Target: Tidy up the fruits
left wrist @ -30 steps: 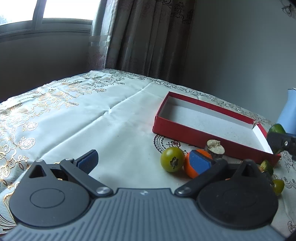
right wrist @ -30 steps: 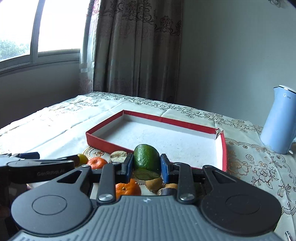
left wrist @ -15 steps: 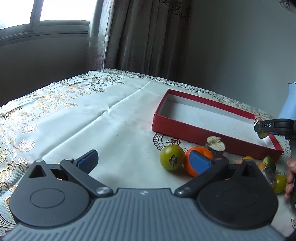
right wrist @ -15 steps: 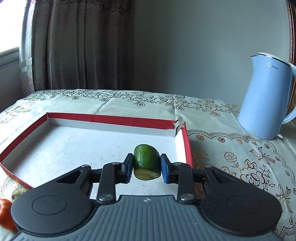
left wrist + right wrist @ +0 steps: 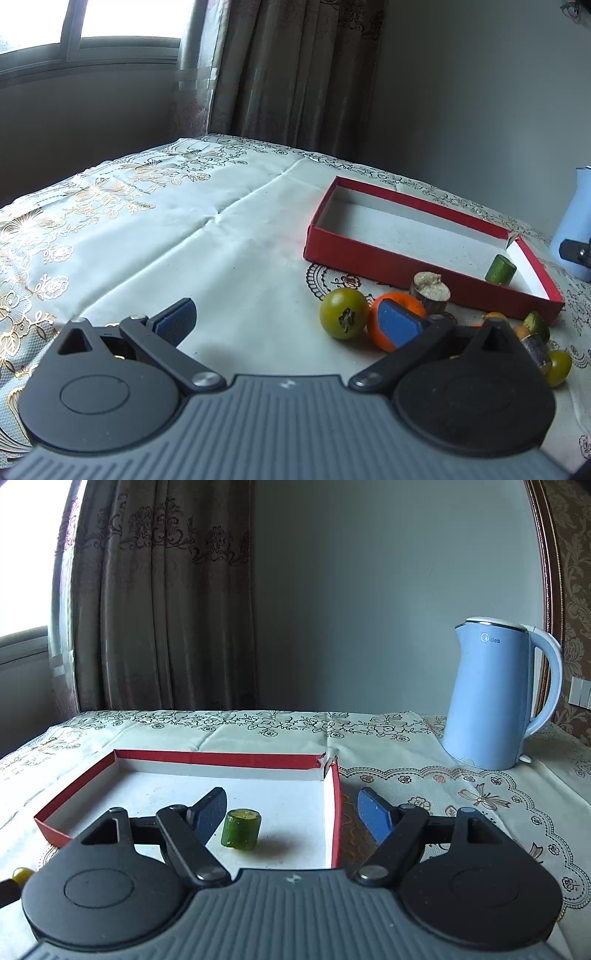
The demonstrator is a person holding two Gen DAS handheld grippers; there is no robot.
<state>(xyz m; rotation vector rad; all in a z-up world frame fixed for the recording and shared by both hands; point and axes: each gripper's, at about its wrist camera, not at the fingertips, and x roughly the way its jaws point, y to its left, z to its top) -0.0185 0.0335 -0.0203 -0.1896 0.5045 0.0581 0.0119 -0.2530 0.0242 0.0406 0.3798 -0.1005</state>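
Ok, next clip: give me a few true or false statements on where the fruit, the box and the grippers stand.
1. A cut green fruit piece lies inside the shallow red cardboard box. True.
2. The right gripper is shut on that piece. False: its jaws have just opened and stand clear.
3. The blue electric kettle stands in the box. False: it stands outside, on the tablecloth.
4. A round green-yellow fruit sits outside the box. True.
5. The left gripper is open. True.
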